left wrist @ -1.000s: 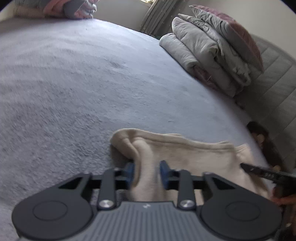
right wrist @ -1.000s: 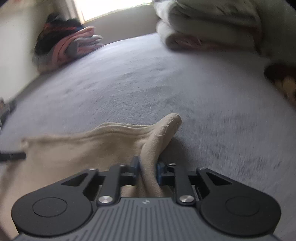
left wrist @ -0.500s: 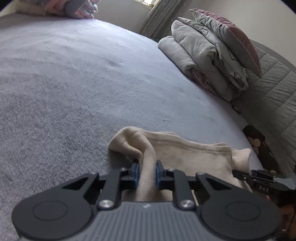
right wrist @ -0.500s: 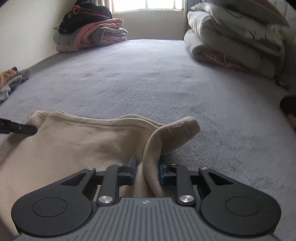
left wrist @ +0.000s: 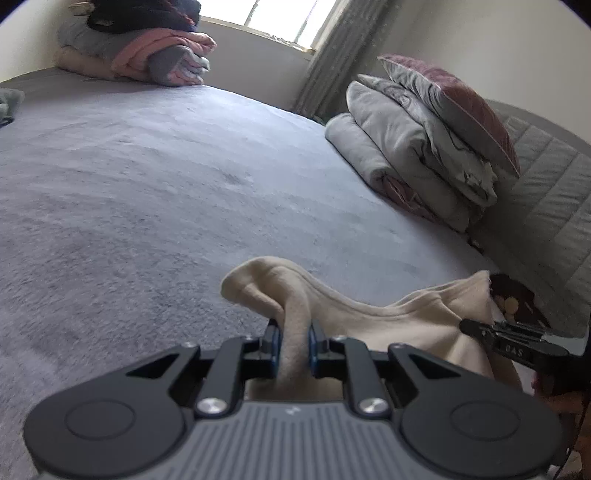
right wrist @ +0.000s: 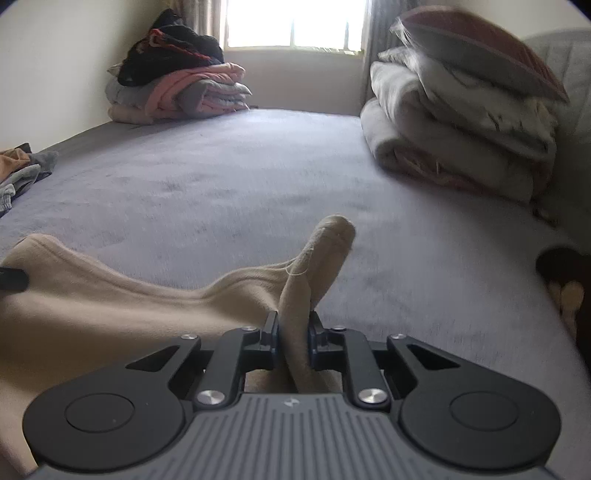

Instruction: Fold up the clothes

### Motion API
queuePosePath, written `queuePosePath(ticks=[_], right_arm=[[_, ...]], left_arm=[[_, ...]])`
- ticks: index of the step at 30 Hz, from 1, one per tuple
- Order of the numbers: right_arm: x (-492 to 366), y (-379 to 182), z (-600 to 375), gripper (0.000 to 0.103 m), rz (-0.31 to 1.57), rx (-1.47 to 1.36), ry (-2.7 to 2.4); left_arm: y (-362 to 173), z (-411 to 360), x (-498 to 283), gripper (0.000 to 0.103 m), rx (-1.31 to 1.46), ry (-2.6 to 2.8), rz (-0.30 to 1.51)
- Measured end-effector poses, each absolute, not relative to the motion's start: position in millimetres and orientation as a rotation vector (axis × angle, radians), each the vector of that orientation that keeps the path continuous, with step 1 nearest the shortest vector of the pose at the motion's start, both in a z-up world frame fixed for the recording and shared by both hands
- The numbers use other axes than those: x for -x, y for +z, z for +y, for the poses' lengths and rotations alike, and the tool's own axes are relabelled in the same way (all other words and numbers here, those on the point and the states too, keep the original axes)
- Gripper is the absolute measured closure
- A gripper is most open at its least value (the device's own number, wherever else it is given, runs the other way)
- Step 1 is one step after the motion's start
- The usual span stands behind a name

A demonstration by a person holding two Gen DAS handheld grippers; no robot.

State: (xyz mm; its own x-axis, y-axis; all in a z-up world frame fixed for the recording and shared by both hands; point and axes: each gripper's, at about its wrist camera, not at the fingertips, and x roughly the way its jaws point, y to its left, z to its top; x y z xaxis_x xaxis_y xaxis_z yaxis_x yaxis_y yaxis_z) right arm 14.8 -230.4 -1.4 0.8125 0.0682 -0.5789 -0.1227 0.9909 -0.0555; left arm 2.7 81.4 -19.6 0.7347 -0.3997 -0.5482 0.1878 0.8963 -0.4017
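Between the closed jaws of our left gripper (left wrist: 293, 341) and right gripper (right wrist: 293, 338) sits the beige garment (left wrist: 369, 321), slack above the bed (left wrist: 147, 184); uneven pulling could slip a thin corner free, we judge.

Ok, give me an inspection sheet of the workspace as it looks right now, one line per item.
Surface: grey bedspread, lightly rumpled.
Job's things: beige garment, its top edge pinched at two corners and raised off the bed.
Clutter: stack of folded clothes by the window; loose clothes at the left edge; dark patterned item at the right.
Grippers: left claw shut on the garment; right claw shut on the garment.
Cables: nothing seen.
Surroundings: folded bedding and pillow, quilted headboard, window.
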Motion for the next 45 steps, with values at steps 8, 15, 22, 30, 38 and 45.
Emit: queuePosePath(ticks=[8, 15, 22, 30, 38, 45], right_arm=[[-47.3, 15.4, -196.0, 0.087, 0.57, 0.207, 0.151], [-83.1, 20.5, -157.6, 0.087, 0.525, 0.269, 0.208], [-113.1, -0.5, -128.7, 0.087, 0.545, 0.303, 0.24], [-133.0, -34.6, -127.0, 0.079, 0.623, 0.222, 0.225], [-149.9, -20.2, -141.7, 0.076, 0.608, 0.077, 0.216], [-150.8, -26.6, -144.8, 0.093, 0.541, 0.062, 0.174]], left_arm=[[-20.2, 101.7, 1.2, 0.088, 0.37, -0.243, 0.654], [-26.9, 124.5, 5.2, 0.088, 0.403, -0.164, 0.644], [-39.1, 135.7, 6.5, 0.088, 0.403, -0.116, 0.661], [-57.2, 141.7, -3.3, 0.082, 0.433, -0.114, 0.7], [-50.6, 154.6, 3.2, 0.08, 0.509, -0.063, 0.621], [-50.5, 159.3, 8.4, 0.097, 0.516, 0.005, 0.569]])
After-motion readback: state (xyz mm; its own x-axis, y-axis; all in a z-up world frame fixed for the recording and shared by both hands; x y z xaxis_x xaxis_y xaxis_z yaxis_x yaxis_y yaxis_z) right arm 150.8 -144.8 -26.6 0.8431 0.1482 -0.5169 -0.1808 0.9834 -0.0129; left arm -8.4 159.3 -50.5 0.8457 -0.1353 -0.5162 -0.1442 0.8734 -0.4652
